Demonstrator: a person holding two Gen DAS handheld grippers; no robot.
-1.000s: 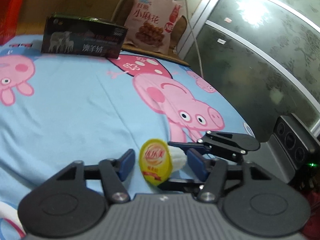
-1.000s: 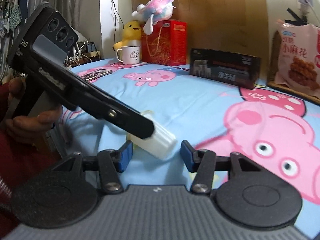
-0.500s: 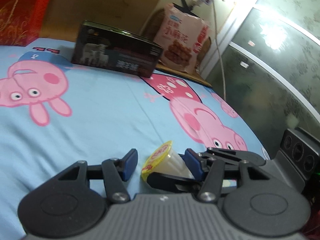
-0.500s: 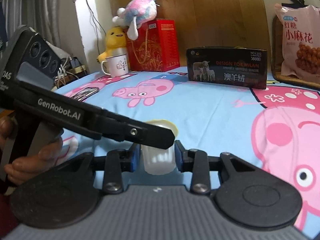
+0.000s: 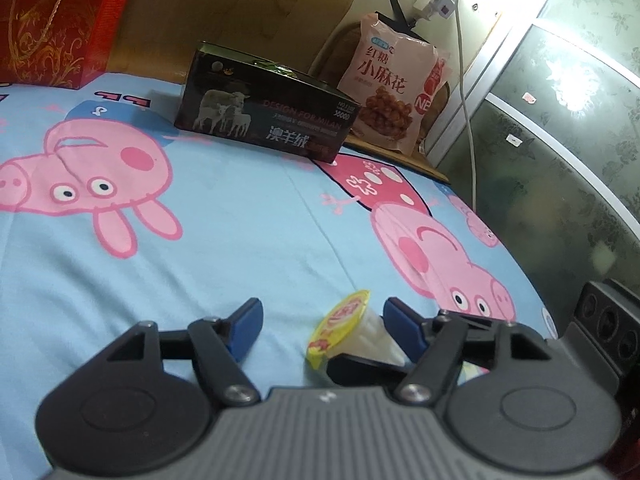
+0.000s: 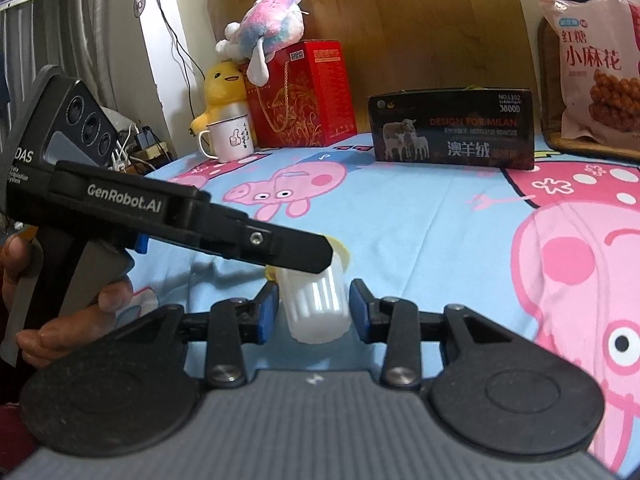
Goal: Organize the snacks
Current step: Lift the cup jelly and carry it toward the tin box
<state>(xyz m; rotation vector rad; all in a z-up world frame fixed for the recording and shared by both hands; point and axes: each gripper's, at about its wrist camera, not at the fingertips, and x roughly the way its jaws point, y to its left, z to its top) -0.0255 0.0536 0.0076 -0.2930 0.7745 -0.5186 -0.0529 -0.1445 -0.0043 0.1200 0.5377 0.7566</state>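
- The right gripper (image 6: 313, 313) has the white jelly cup (image 6: 316, 306) between its blue pads; whether both pads press the ribbed sides I cannot tell.
- The cup lies on its side, its long axis along the right fingers, yellow lid away from that hand.
- The left gripper (image 5: 320, 326) stands spread; its jaws have just been opening, and the cup sits by its right pad.
- The cup lies well apart from the blue cartoon sheet's (image 5: 240, 220) far edge, where the dark box (image 5: 266, 116) stands.
- A second ago the left pinched the cup; the handover now looks nearly done.
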